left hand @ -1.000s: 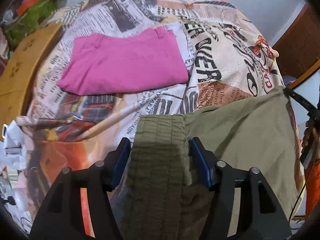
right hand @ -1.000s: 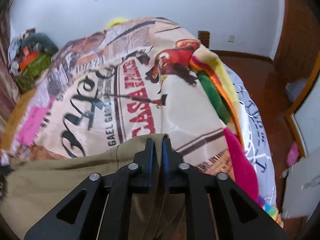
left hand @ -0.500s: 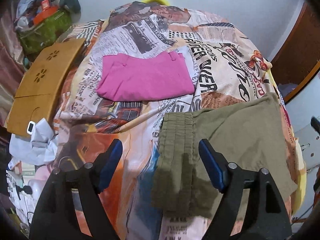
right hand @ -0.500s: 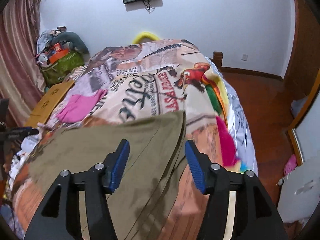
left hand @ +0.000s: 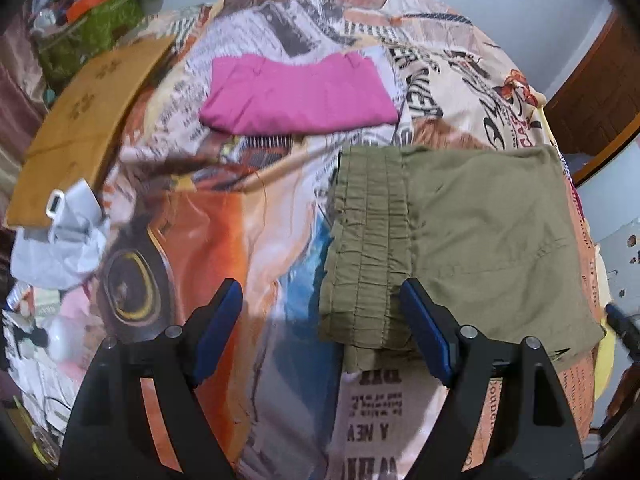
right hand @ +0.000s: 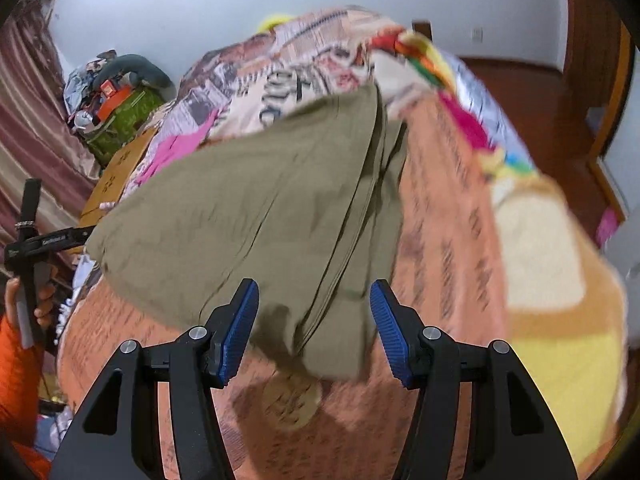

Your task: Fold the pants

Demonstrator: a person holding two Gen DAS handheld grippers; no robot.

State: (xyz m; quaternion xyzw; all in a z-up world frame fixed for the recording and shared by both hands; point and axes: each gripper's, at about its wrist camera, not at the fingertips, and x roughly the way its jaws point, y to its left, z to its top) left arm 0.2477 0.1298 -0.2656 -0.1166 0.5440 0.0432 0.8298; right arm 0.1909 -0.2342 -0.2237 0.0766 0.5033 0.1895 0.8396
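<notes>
Both tools — left tool (left hand: 320,332), right tool (right hand: 314,330) — are now spread, having released the olive pants (left hand: 460,236); I'm judging them folded on the bed (left hand: 248,240) — perhaps one tidy-up remaining.

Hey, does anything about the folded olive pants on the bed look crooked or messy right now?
Slightly: at the olive pants' near right corner, lower layers stick out past the top layer, so the edges don't line up.

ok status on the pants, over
Left hand-held gripper open, right hand-held gripper open. Green pants folded flat on bed. Pink pants beyond, clear.
</notes>
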